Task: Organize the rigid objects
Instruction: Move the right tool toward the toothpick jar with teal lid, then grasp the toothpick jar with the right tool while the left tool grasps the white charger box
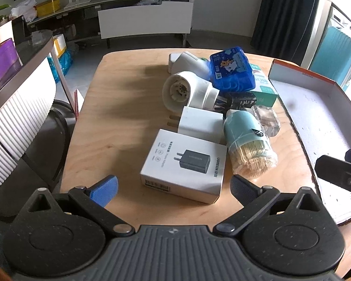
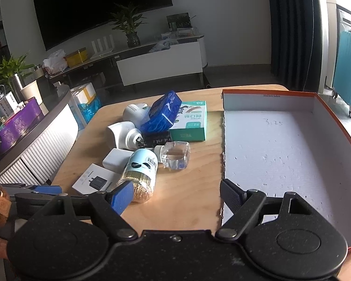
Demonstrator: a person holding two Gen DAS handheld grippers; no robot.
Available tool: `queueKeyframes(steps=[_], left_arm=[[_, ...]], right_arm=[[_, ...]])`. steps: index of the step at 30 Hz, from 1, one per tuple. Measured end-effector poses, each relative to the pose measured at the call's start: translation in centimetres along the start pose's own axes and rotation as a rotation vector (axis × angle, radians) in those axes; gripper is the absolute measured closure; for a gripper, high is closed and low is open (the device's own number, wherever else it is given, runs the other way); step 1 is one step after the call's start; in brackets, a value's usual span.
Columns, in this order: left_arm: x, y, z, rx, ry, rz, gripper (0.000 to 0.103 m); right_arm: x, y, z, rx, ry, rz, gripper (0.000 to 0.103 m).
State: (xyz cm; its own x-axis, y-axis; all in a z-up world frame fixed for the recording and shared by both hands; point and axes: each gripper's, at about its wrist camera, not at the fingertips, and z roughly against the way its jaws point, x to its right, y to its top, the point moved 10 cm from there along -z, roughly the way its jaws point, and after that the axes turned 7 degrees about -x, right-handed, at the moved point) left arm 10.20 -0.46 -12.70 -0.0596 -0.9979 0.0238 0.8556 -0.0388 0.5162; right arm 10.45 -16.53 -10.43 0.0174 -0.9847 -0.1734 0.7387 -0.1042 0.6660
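Nothing sorted yet, by the look of it: tray (image 2: 280, 154) at right of the right wrist view bare inside, white foam floor with faint pencil marks, orange rim. All the clutter heaped on the wooden table (image 1: 119, 126), centre of the left wrist view.

Nearest in the heap: white charger box (image 1: 184, 165), lying flat, printed with a dark plug, low centre of frame. Just beside it to the right, a pale blue toothpick jar (image 1: 243, 140) on its side, toothpicks showing through the clear end. Behind the box, a plain white plug (image 1: 200, 123). Further up, two white bulb-shaped adapters (image 1: 189, 91), a black ribbed piece (image 1: 242, 99), a blue plastic packet (image 1: 232, 70) leaning on a green and white carton (image 1: 265, 86). Small clear glass bottle (image 2: 175, 154) touching the jar, mid frame in the right wrist view.

Left gripper (image 1: 173, 187) spread wide, gripping nothing, lined up just short of the charger box. Right gripper (image 2: 175, 194) likewise wide apart and empty, hanging over the table edge beside the tray. Whole job left to do, judging from this.
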Motion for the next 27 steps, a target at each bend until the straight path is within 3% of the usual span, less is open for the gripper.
queueKeyframes(steps=[19, 22, 25, 27], left_arm=[[-0.8, 0.5, -2.3, -0.018, 0.003, -0.011, 0.000], [-0.8, 0.8, -2.3, 0.014, 0.001, -0.031, 0.008], [-0.9, 1.0, -2.0, 0.054, 0.003, -0.039, 0.024], [-1.1, 1.0, -1.7, 0.063, -0.027, -0.012, 0.024]], right_arm=[[-0.5, -0.3, -1.4, -0.059, -0.008, 0.003, 0.008], [-0.8, -0.1, -2.0, -0.054, 0.004, 0.015, 0.008], [-1.4, -0.1, -2.8, -0.083, 0.024, 0.023, 0.008], [-2.0, 0.1, -3.4, -0.102, 0.056, 0.020, 0.008]])
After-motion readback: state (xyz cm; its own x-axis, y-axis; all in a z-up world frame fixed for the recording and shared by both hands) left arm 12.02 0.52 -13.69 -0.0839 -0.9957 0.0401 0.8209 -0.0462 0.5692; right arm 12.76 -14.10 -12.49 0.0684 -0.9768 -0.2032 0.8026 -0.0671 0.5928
